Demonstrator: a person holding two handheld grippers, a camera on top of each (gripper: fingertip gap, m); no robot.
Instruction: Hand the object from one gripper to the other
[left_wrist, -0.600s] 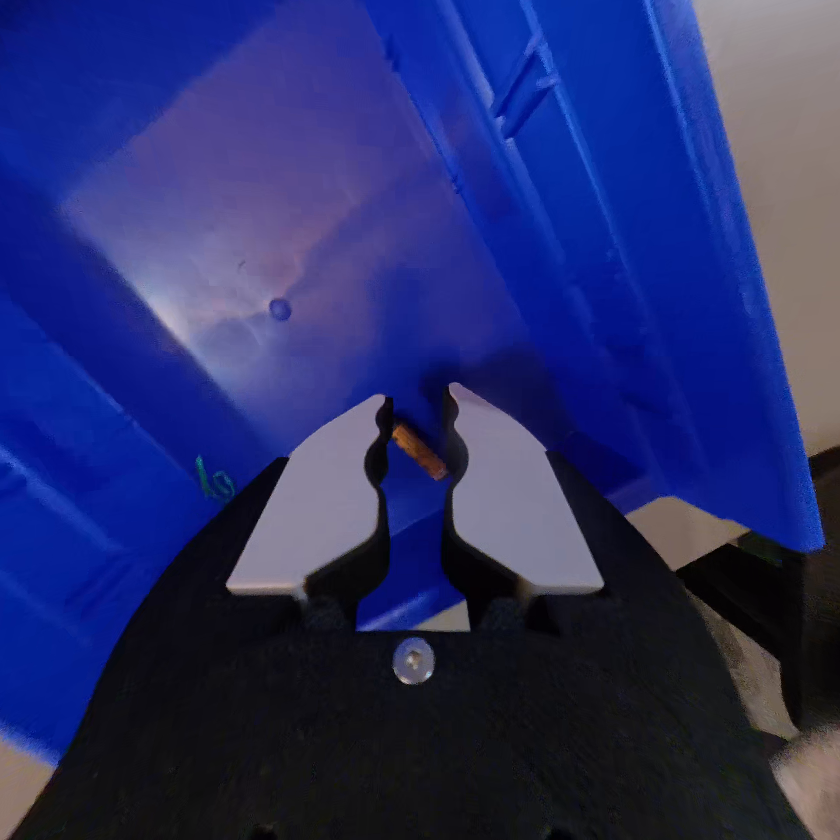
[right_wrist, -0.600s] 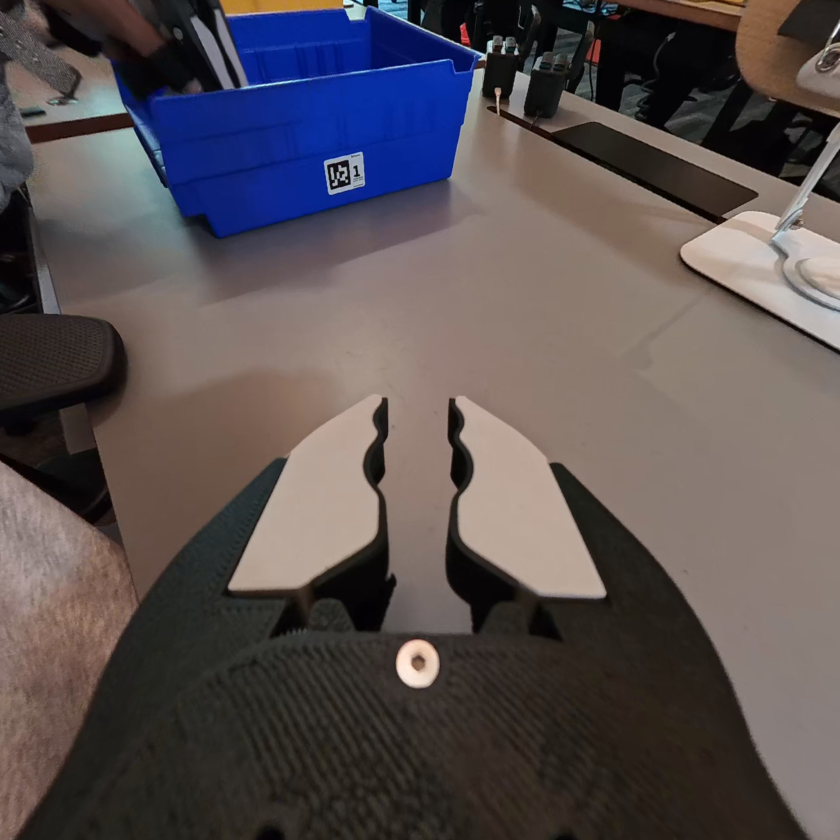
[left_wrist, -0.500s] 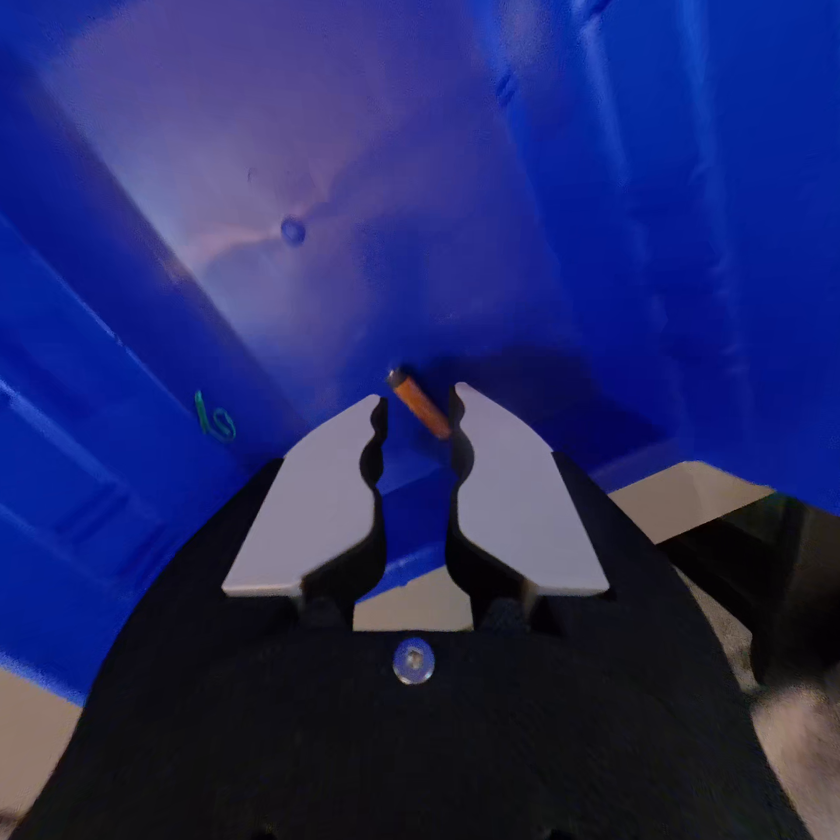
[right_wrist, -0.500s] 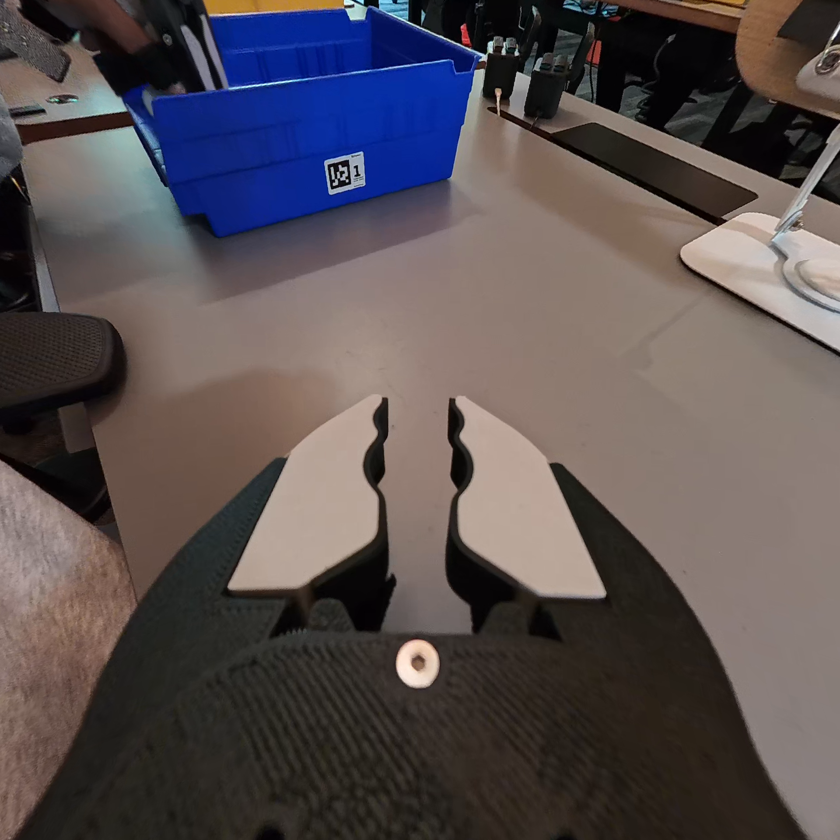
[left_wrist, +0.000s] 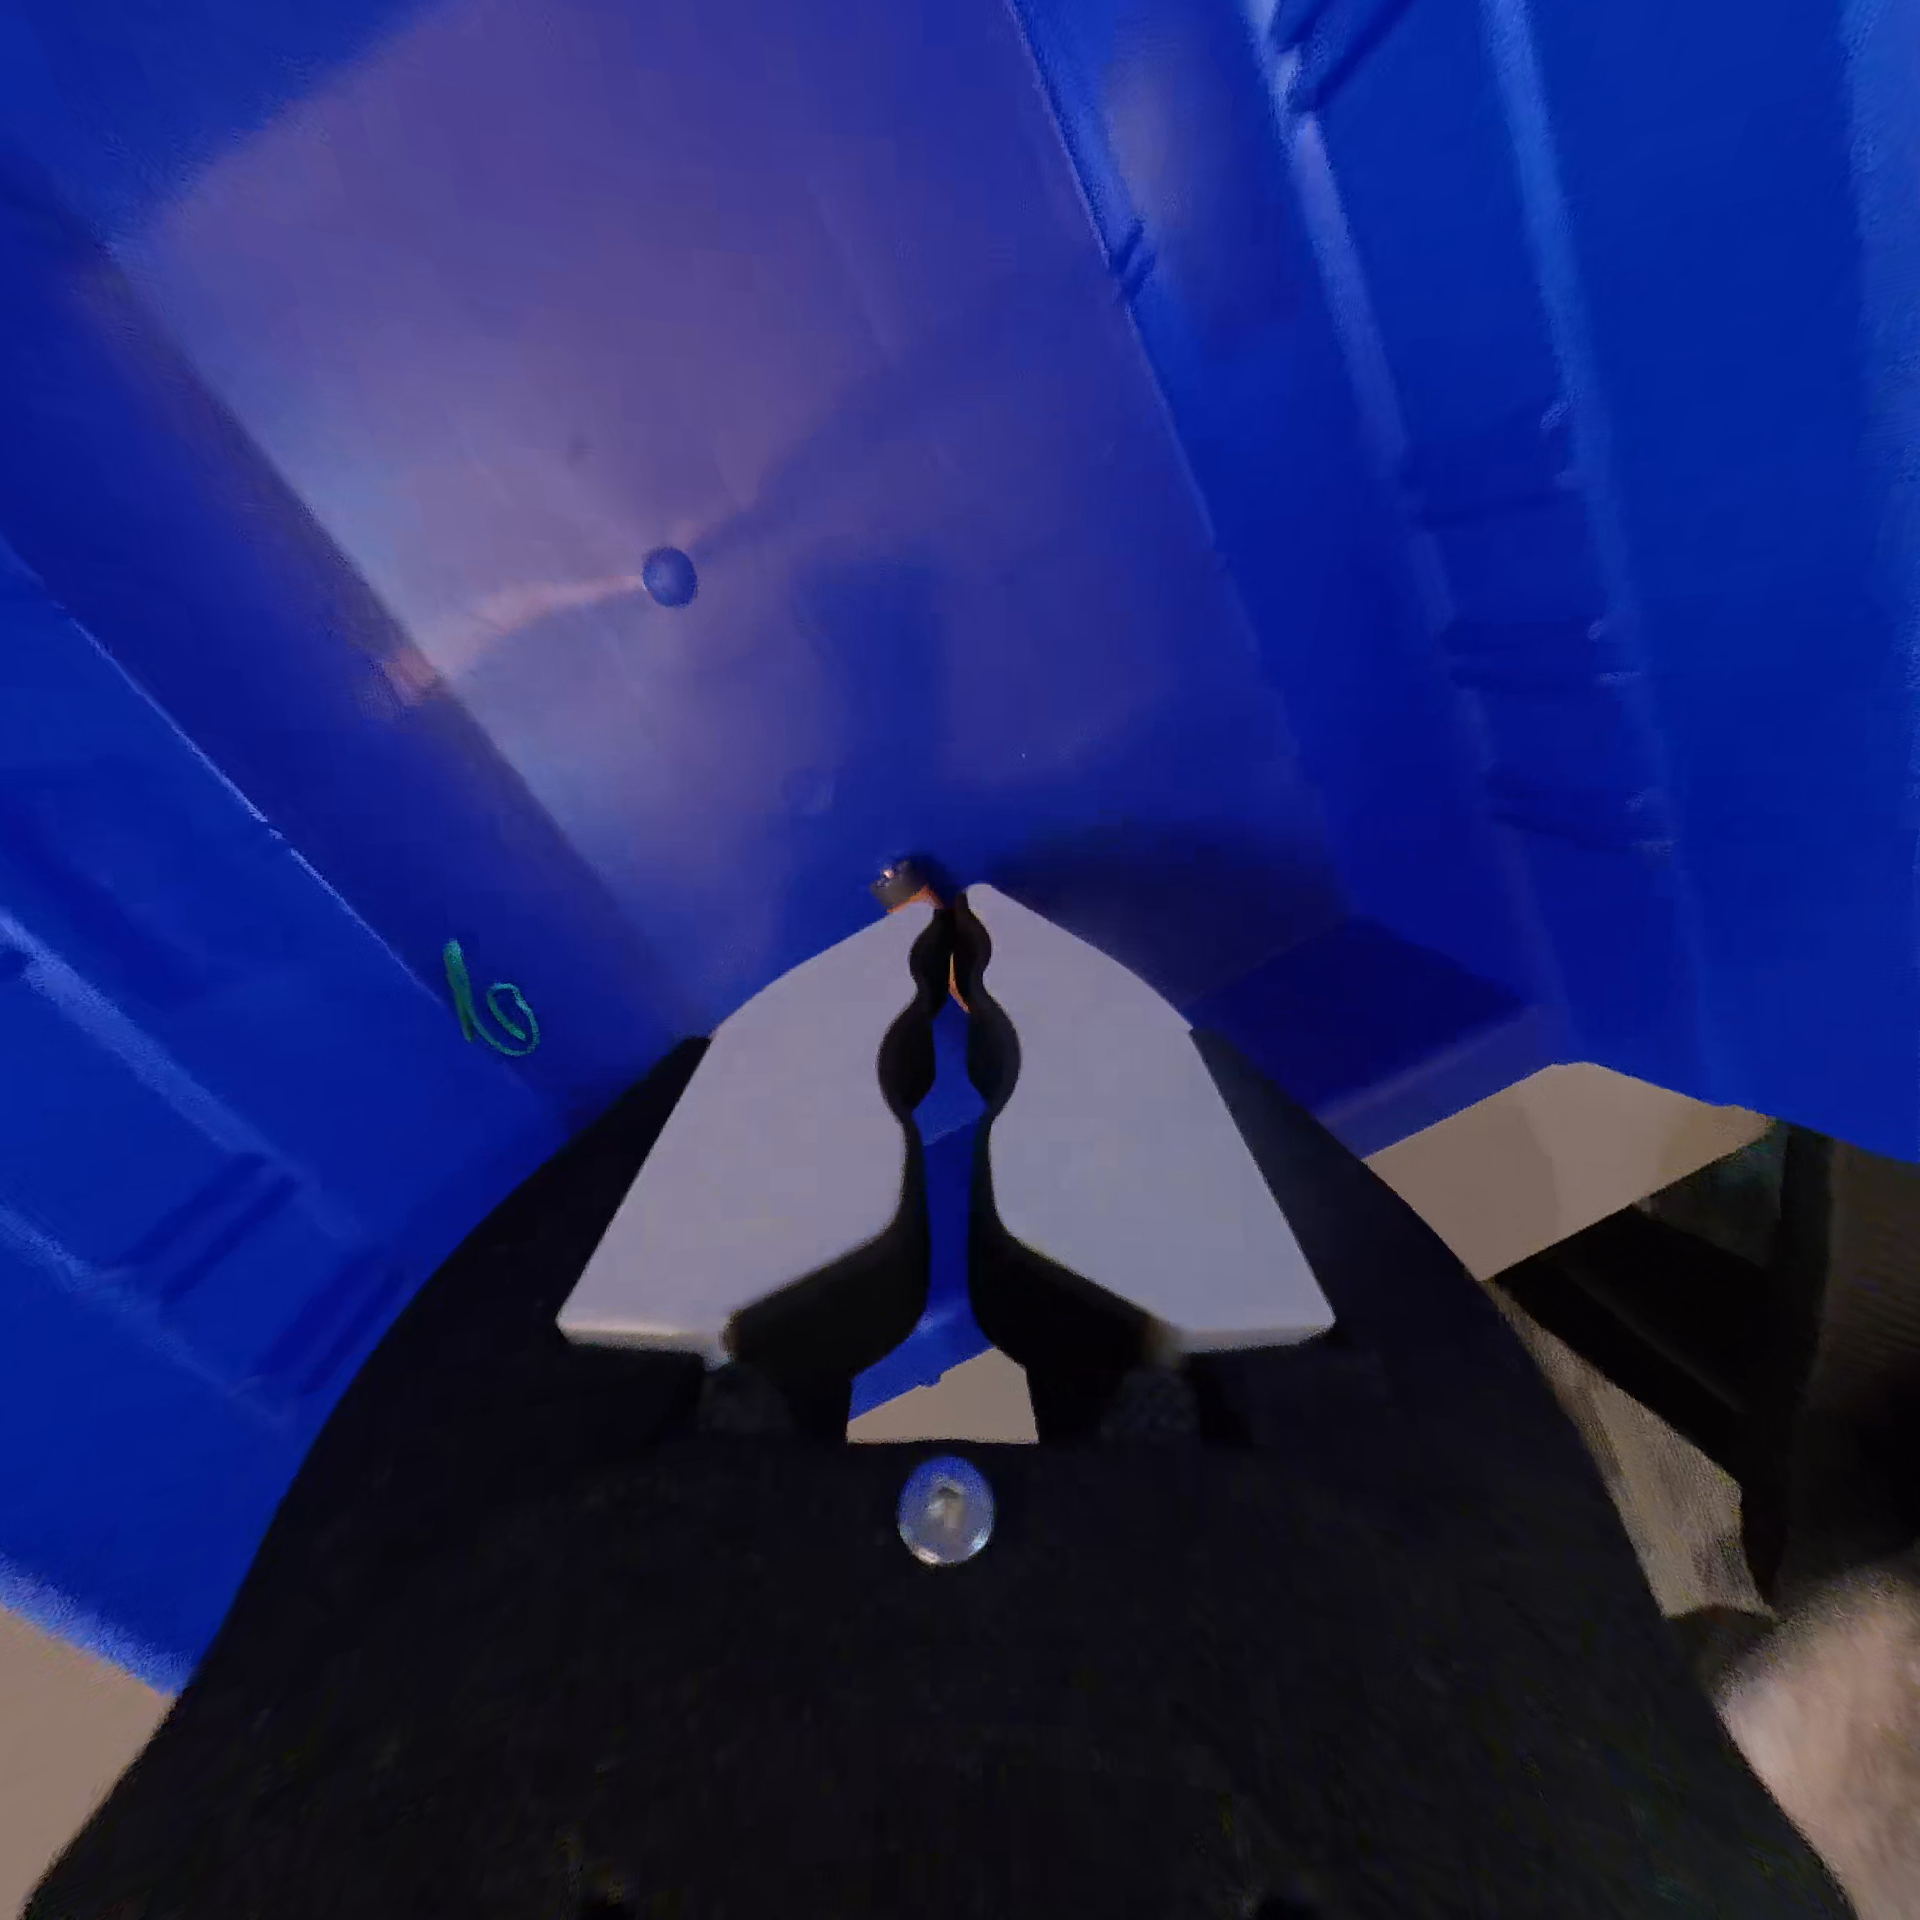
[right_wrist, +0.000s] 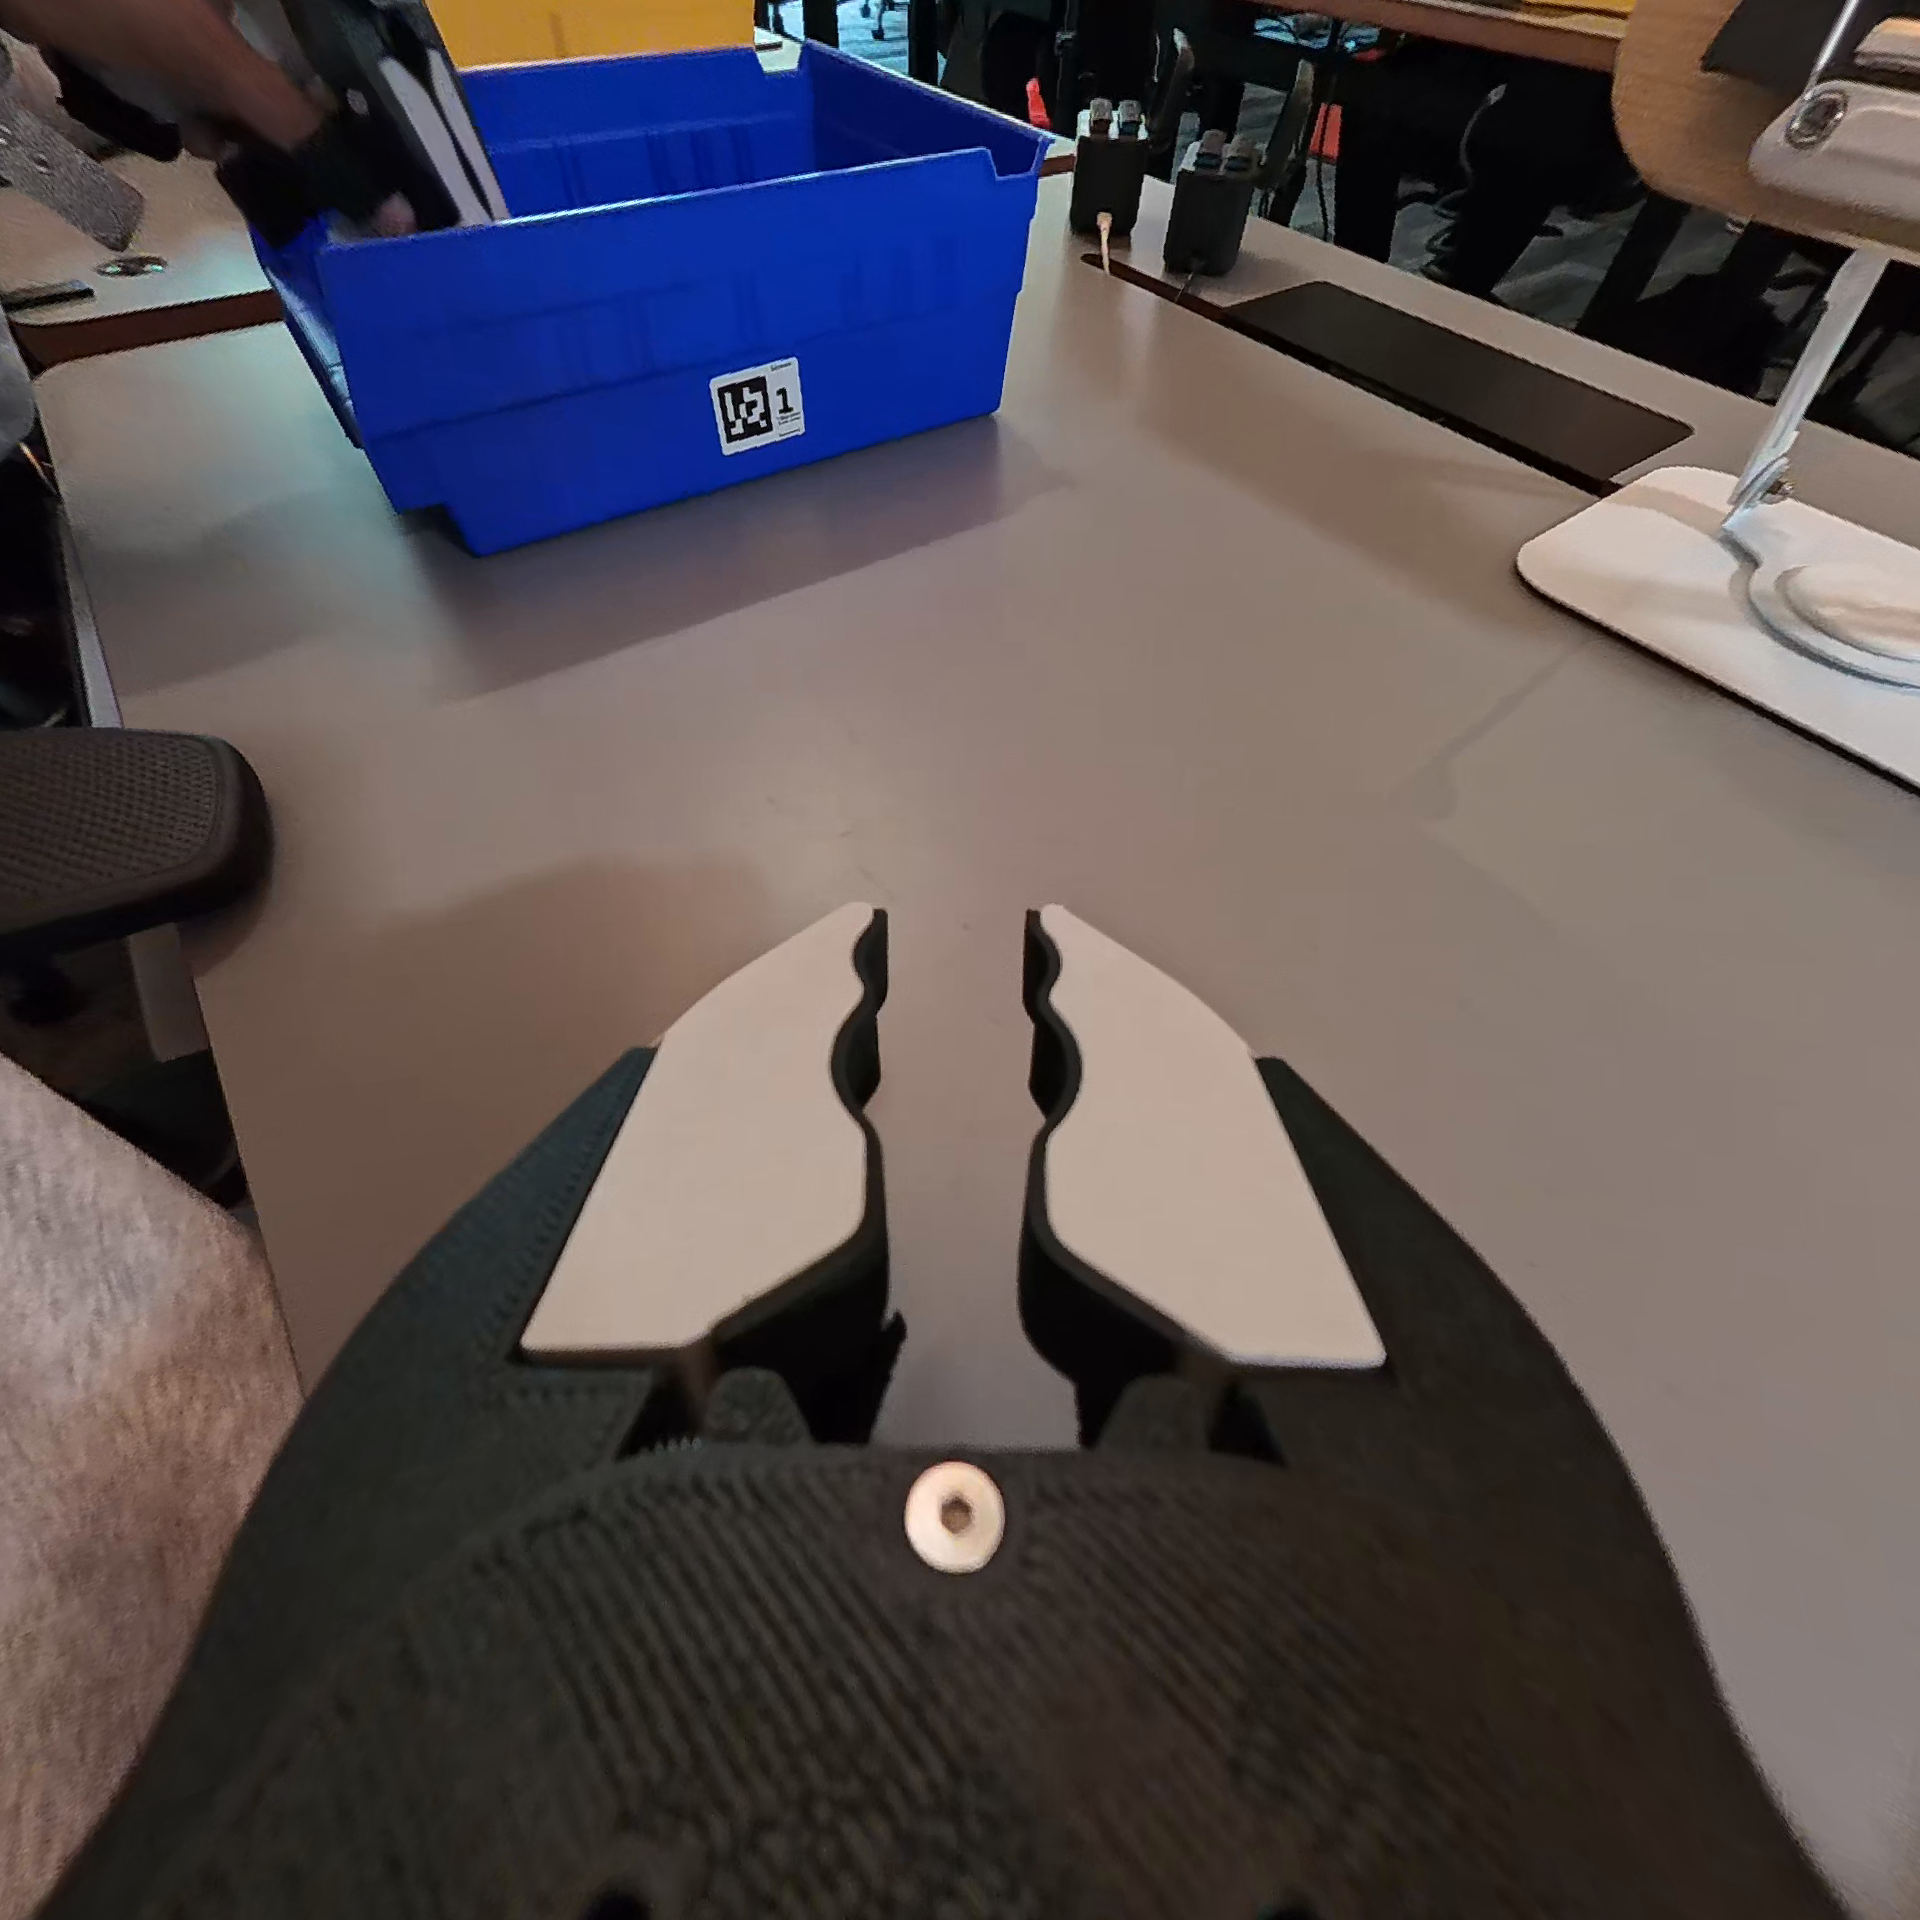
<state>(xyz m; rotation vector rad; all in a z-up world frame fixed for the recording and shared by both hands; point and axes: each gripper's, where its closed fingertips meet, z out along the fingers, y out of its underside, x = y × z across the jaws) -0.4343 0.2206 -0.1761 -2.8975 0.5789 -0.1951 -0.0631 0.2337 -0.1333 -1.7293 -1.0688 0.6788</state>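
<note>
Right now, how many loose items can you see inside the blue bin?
2: a small orange stick pinched in the left gripper, and a green clip against the blue bin wall. More may be hidden.

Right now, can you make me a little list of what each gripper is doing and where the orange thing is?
left gripper: inside the blue bin, shut on the small orange stick
orange stick: pinched at the fingertips, dark end poking out
right gripper: open, holding nothing, above the grey table
blue bin: on the table, far from the right gripper
handover: not yet done
</note>
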